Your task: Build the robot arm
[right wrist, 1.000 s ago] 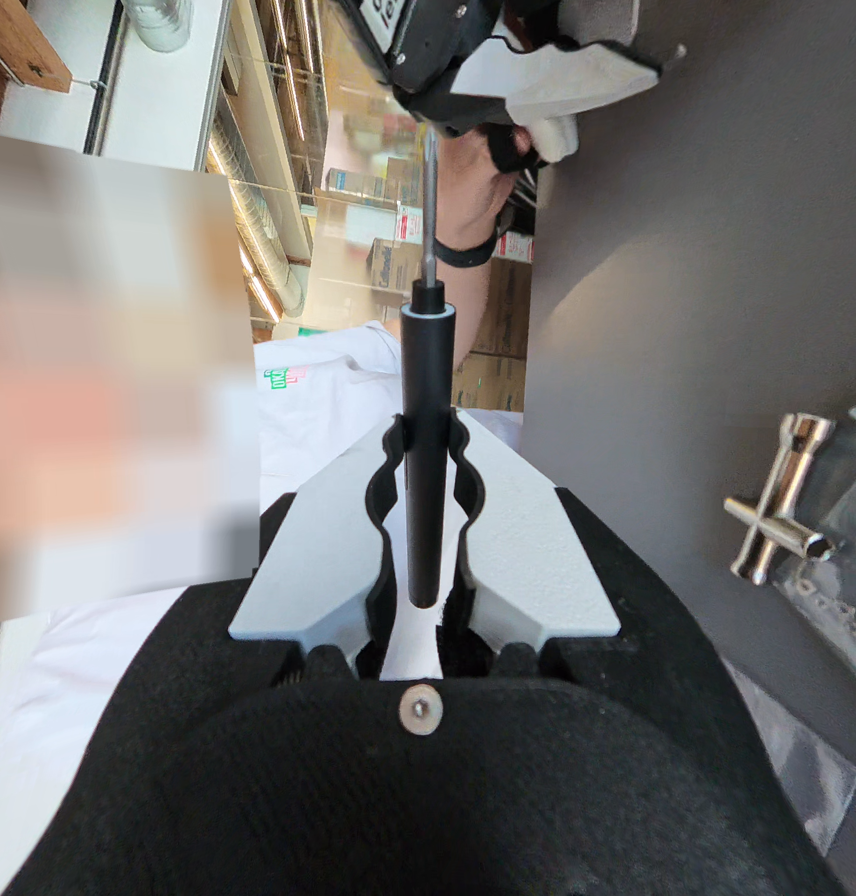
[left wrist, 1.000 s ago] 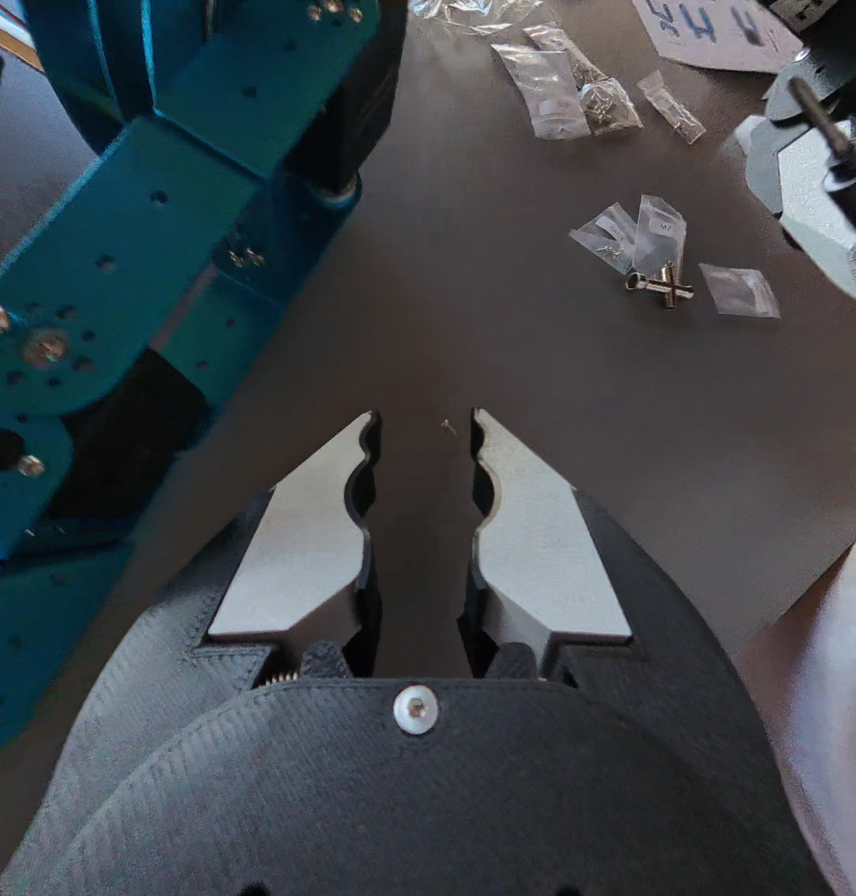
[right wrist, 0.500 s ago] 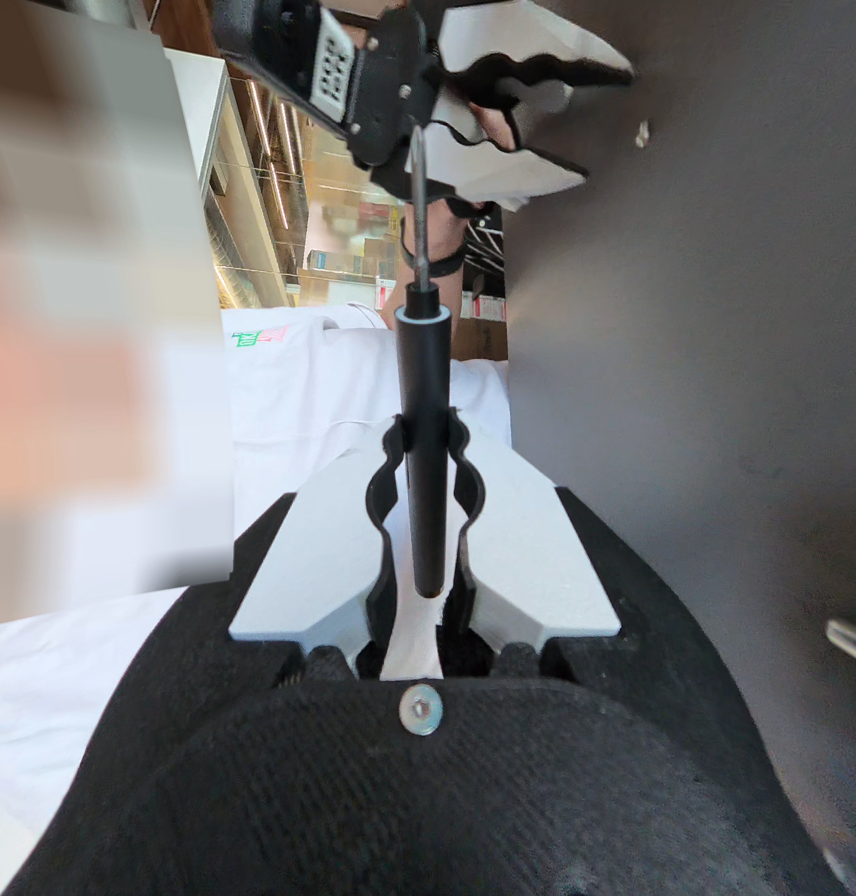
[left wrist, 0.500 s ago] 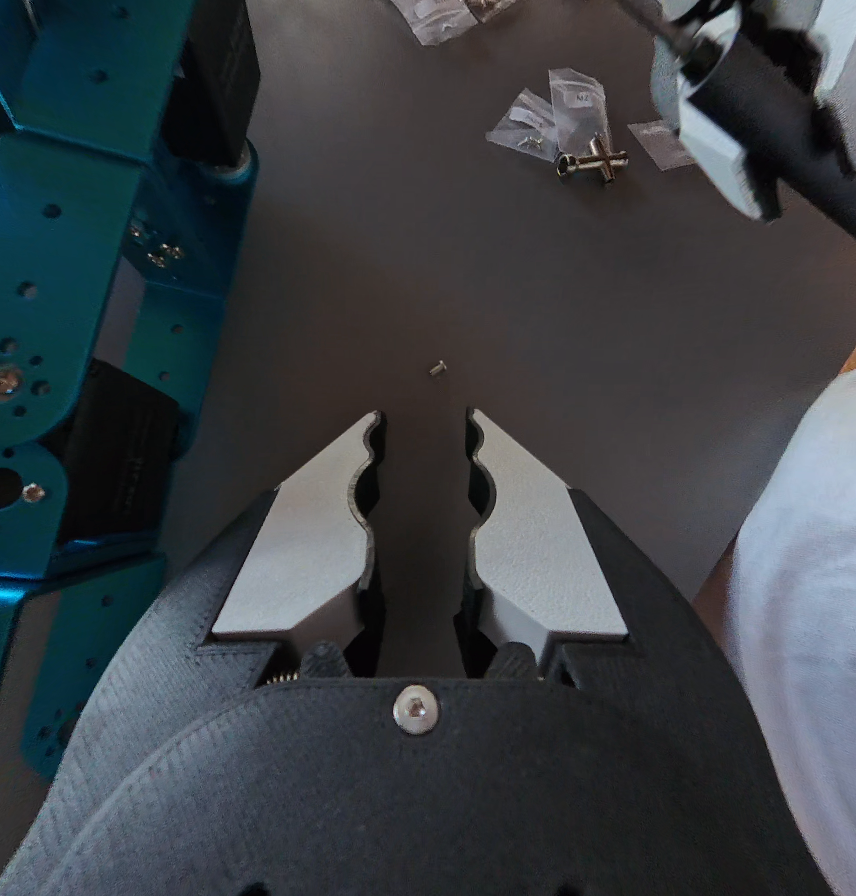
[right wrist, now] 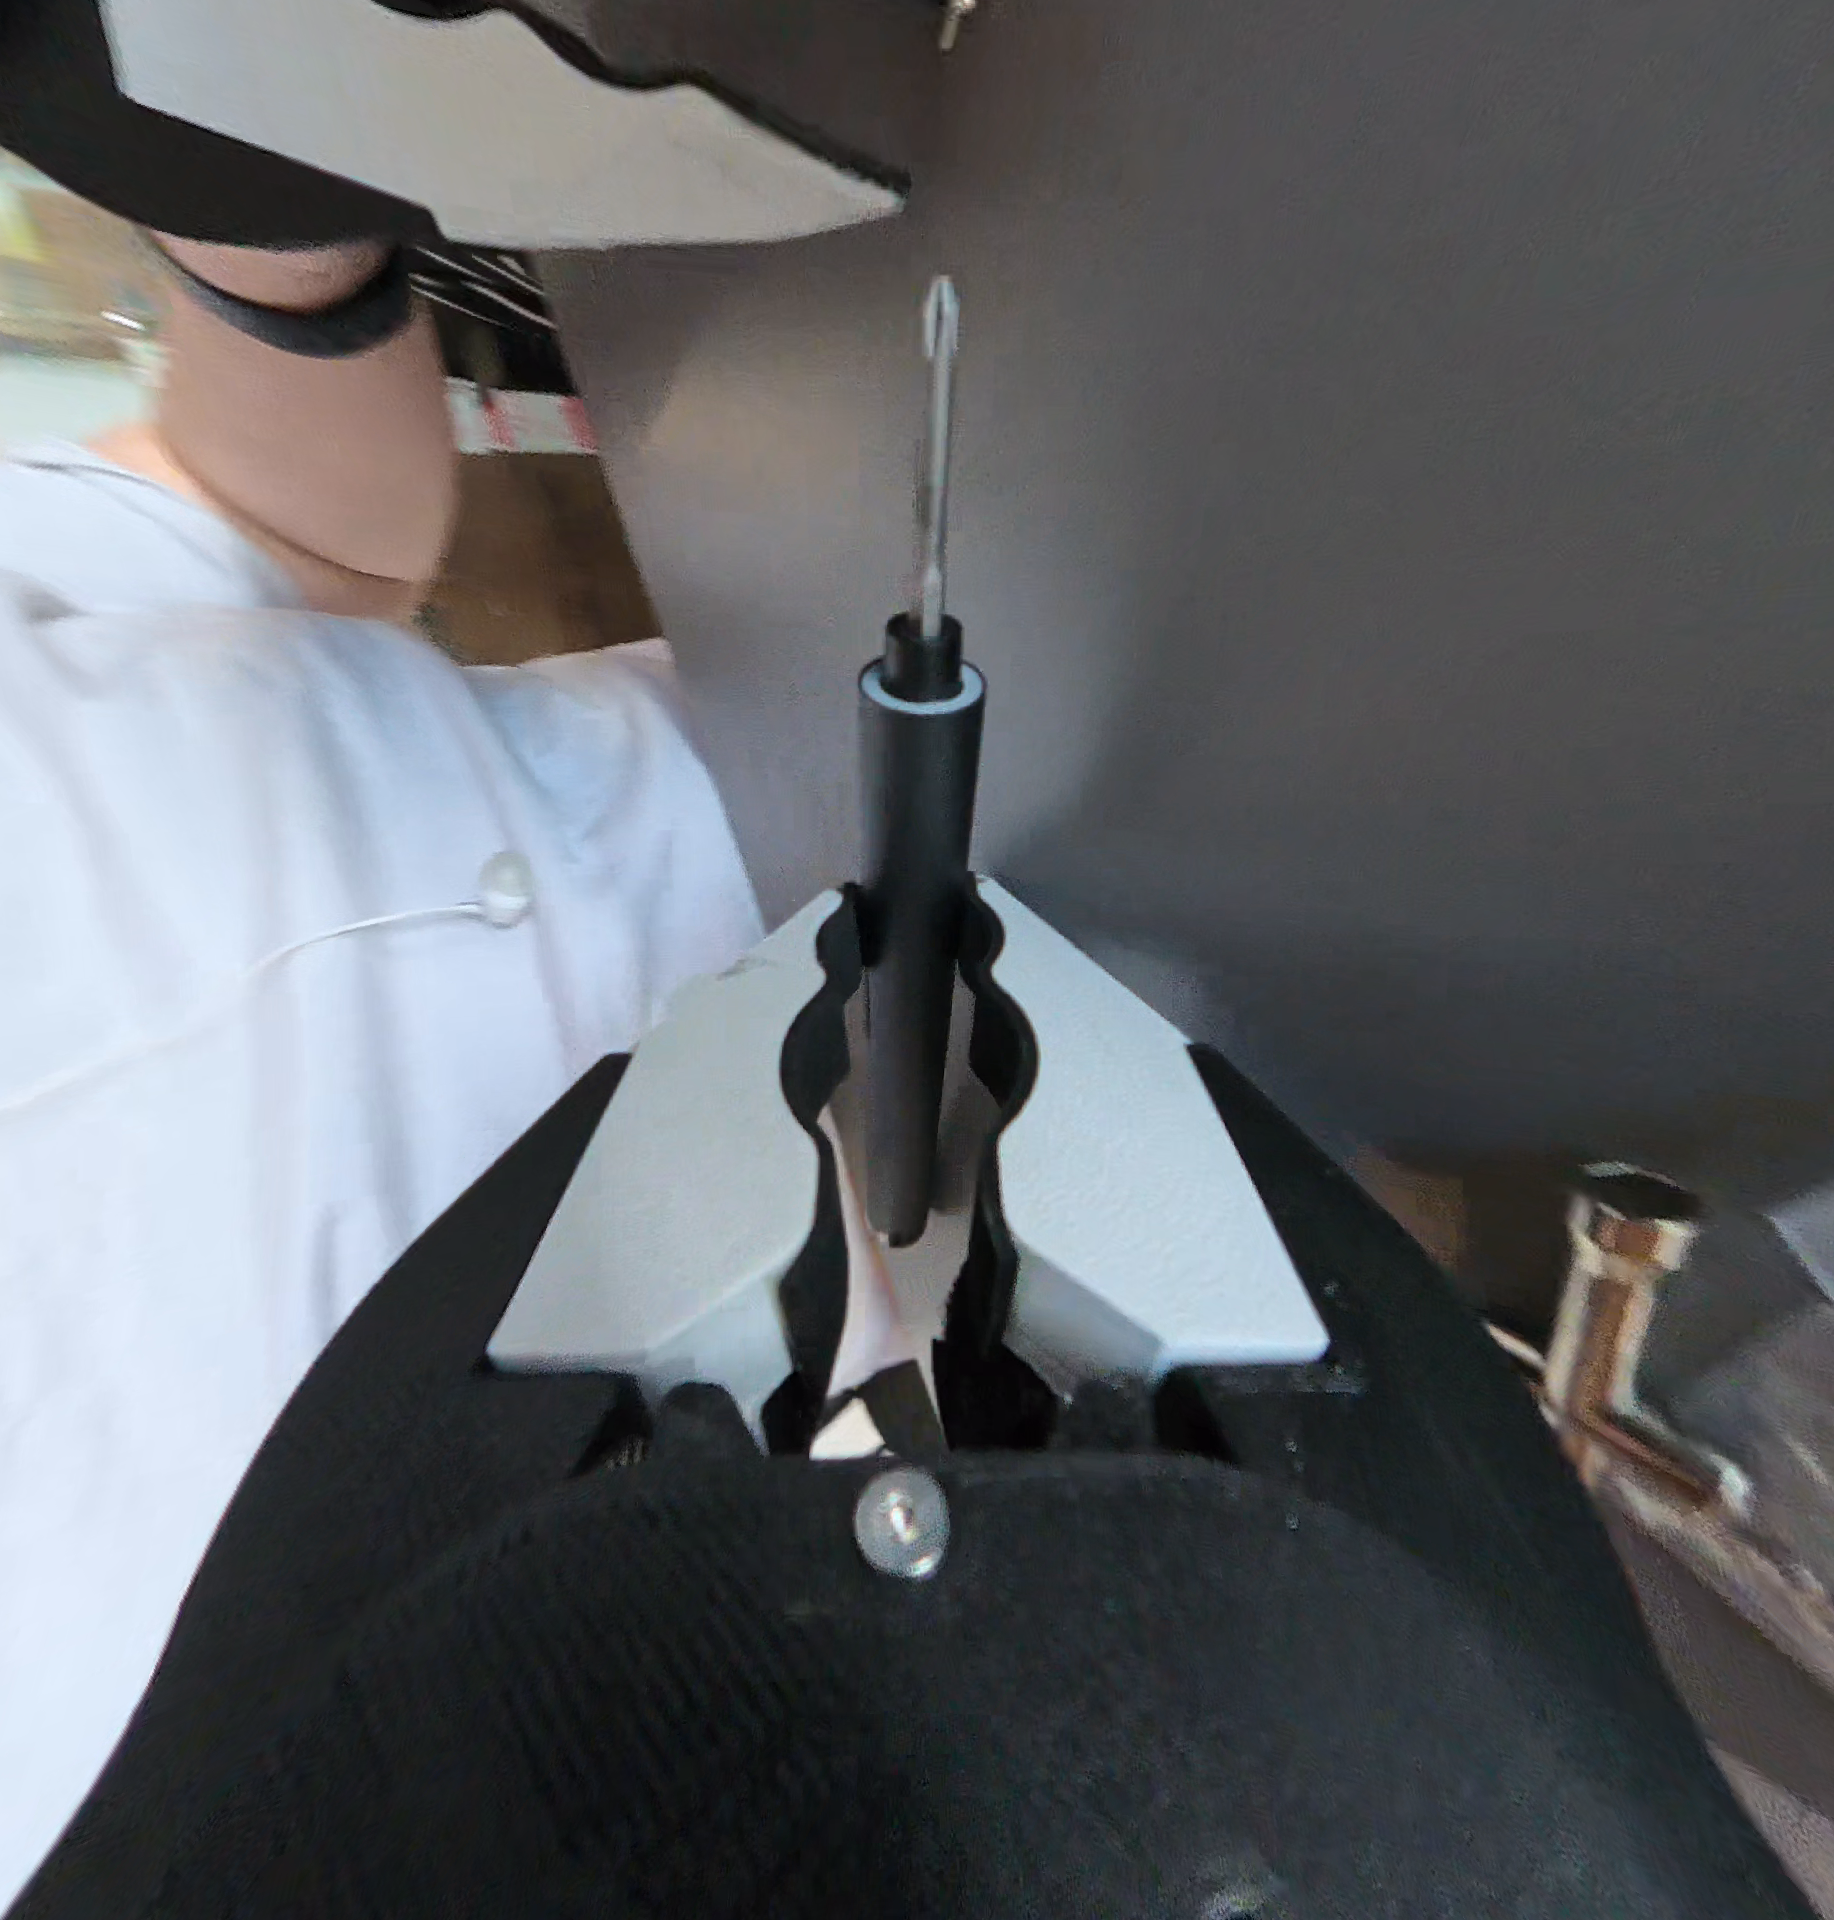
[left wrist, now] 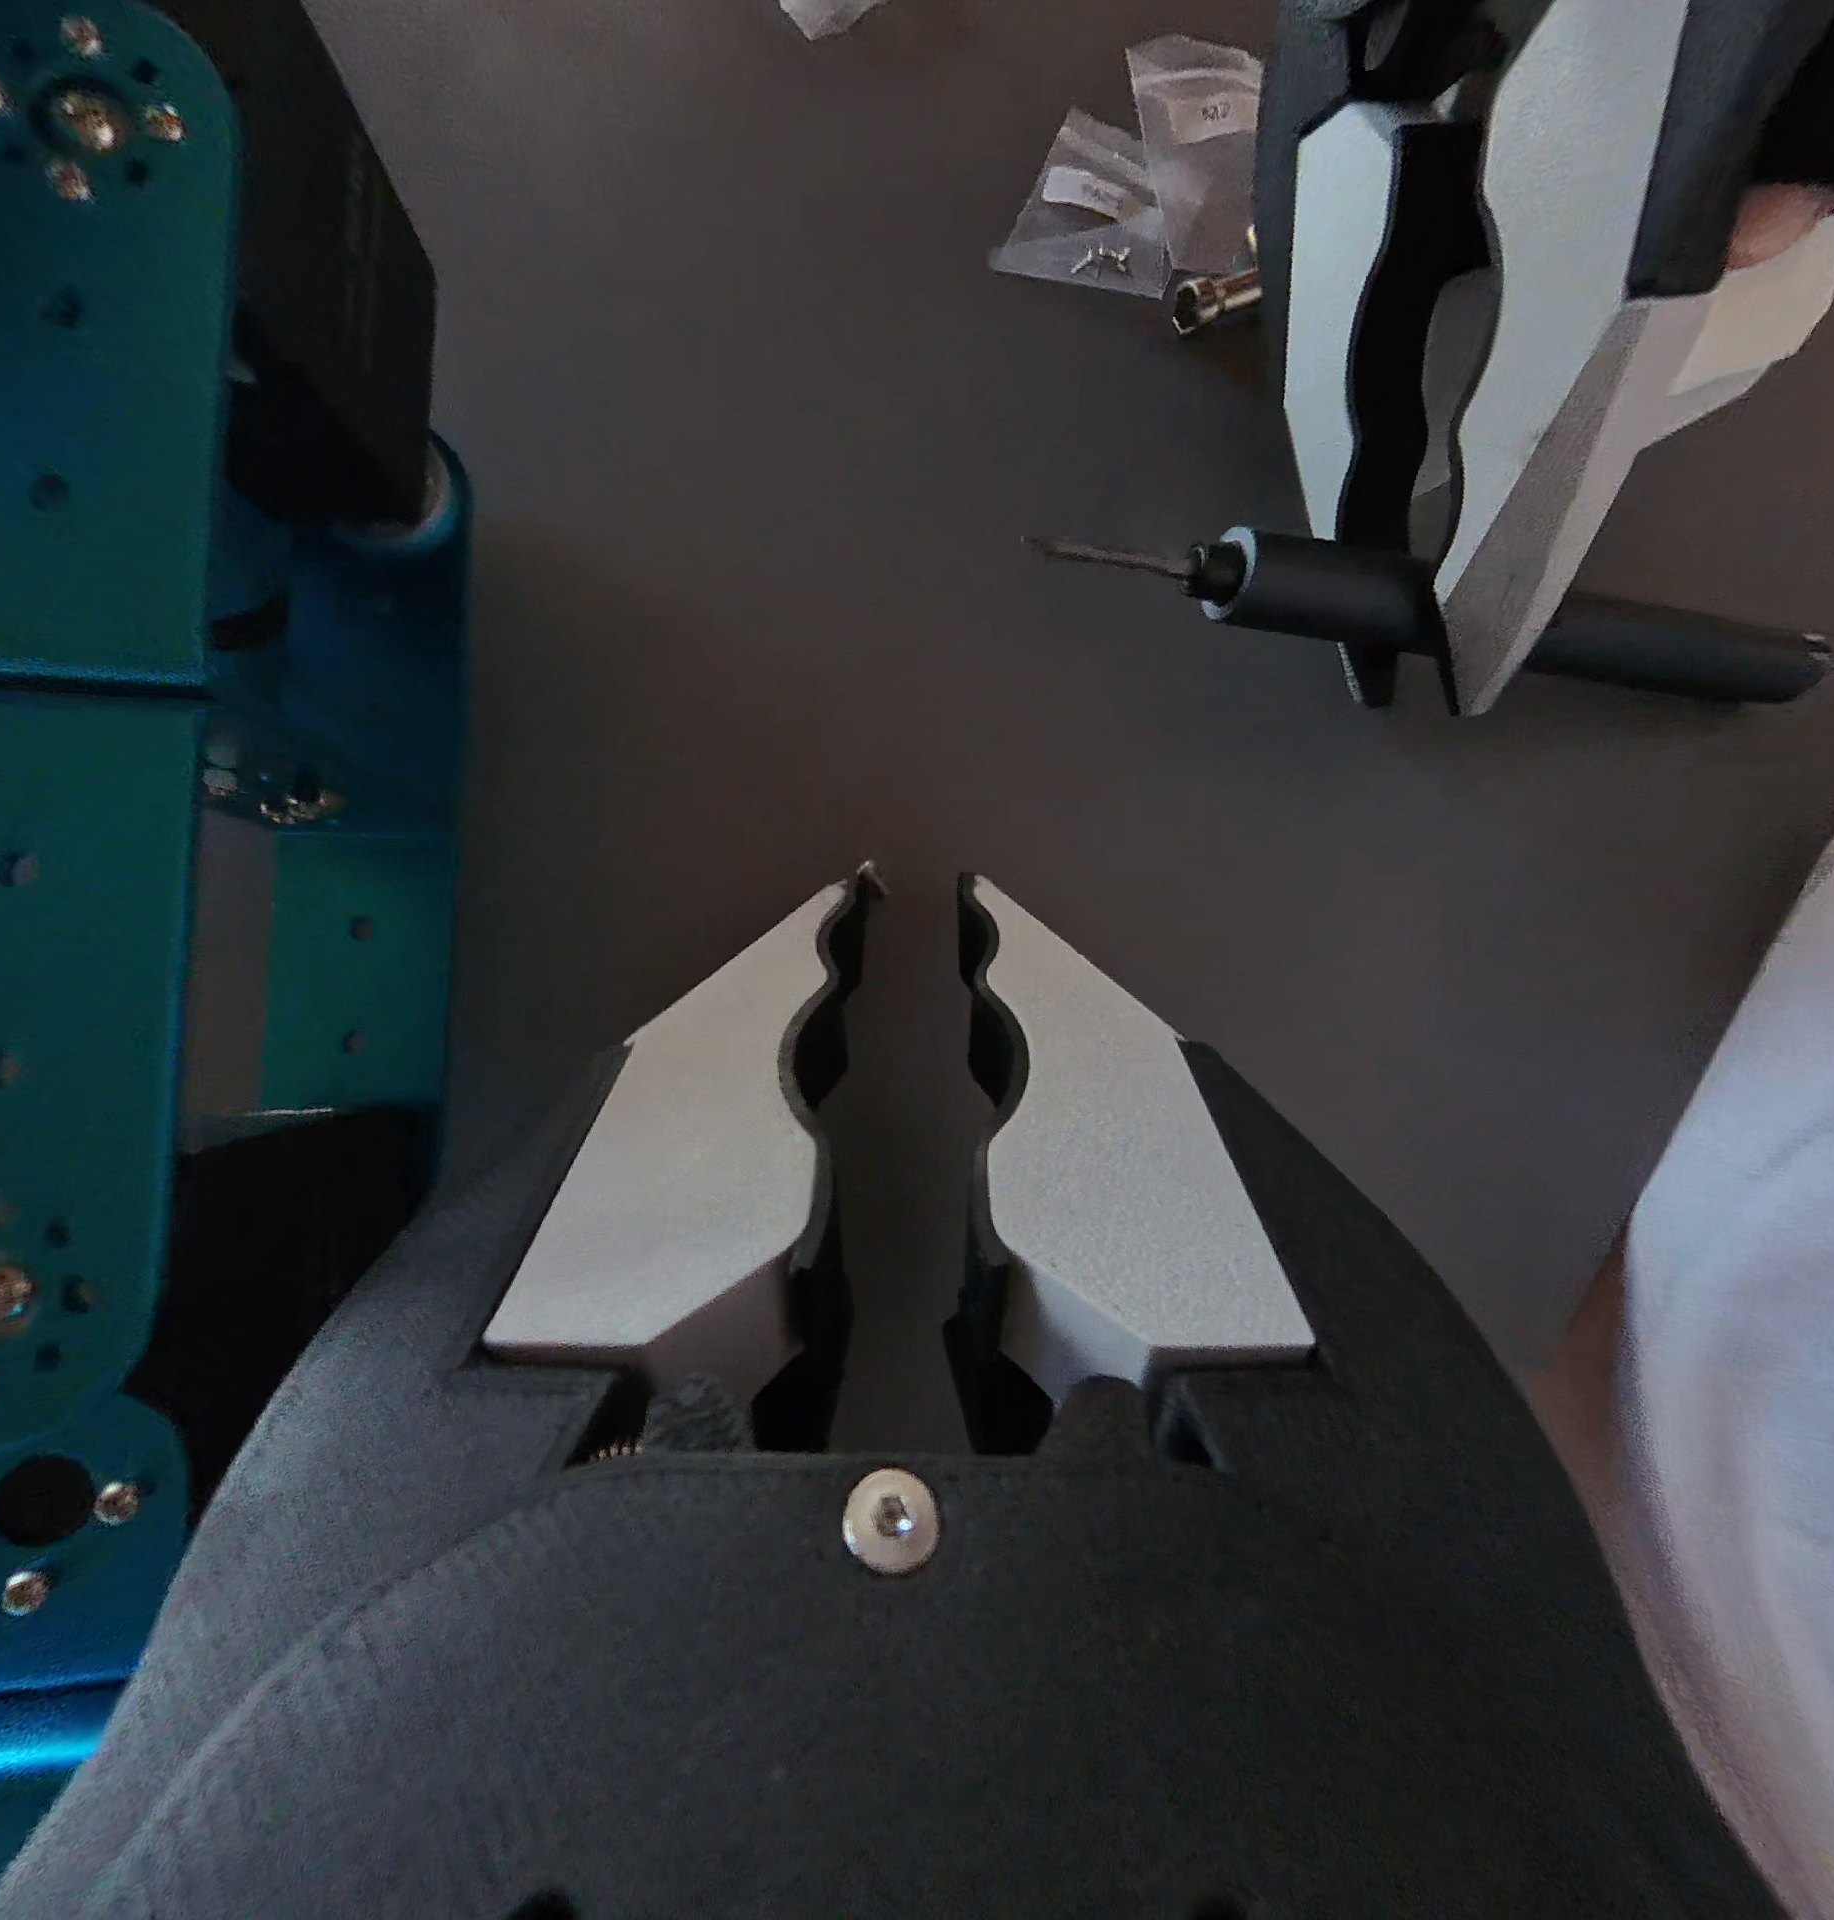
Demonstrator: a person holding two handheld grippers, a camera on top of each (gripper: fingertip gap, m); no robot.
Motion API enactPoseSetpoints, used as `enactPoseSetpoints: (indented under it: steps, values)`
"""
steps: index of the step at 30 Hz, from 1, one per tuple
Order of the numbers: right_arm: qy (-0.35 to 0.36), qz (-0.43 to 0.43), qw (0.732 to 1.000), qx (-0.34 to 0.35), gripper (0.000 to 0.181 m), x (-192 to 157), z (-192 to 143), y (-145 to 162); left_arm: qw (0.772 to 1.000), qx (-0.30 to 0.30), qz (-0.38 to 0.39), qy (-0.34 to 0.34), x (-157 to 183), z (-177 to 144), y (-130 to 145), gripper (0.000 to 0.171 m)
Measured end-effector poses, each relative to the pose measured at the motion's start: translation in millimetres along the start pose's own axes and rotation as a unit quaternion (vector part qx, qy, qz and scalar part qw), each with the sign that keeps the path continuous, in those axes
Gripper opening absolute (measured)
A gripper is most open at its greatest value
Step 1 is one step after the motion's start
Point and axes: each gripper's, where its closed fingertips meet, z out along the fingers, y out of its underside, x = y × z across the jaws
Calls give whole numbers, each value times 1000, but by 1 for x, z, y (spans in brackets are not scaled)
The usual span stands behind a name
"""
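Left wrist view: gaping left tool (left wrist: 913,883), screw (left wrist: 871,871) half-hidden; right tool (right wrist: 913,914) clamping screwdriver (right wrist: 913,831).

Small white labels on the clear bags (left wrist: 1131,177) bear illegible writing.

Bench surroundings as I saw them from both wrist cameras.
A dark grey table (left wrist: 747,644) carried a blue perforated metal bracket assembly (left wrist: 71,582) on its left side, with a black block (left wrist: 341,312) set into it. At the far side lay small clear plastic bags (left wrist: 1095,197) of hardware, and a shiny cross-shaped socket wrench (left wrist: 1214,296) lay just beside them. I also noted a person's white garment (right wrist: 269,935) and a black wristband (right wrist: 300,301).
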Motion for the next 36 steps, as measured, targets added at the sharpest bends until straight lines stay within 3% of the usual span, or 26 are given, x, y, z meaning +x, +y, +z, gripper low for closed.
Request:
enactPoseSetpoints:
  steps: [7, 16, 20, 24, 29, 31, 33, 36]
  values:
    - [180, -101, 978, -13, 17, 17, -11, -6, 999, 0, -40, -5, -2, 5, -4, 1]
    - [192, -161, 967, 36, 17, 19, -13, -12, 999, 7, -20, 49, 8, 6, -2, 0]
    - [218, -218, 951, 34, 17, 21, -14, -13, 995, -19, -45, 87, 12, -3, 3, 0]
    - [249, -293, 922, 33, 18, 21, -12, -15, 986, -4, -65, 157, 32, -15, 2, 0]
    - [247, -299, 921, 45, 18, 21, -12, -15, 991, -12, -103, 89, 16, -14, 9, 0]
    - [243, -296, 923, 51, 18, 21, -13, -14, 987, -20, -151, 43, 10, -11, 9, 17]
    - [238, -293, 924, 57, 18, 22, -14, -14, 984, -19, -178, 26, 17, -7, 5, 21]
    - [233, -291, 926, 62, 18, 22, -15, -12, 987, -23, -152, -50, 15, -3, 5, 19]
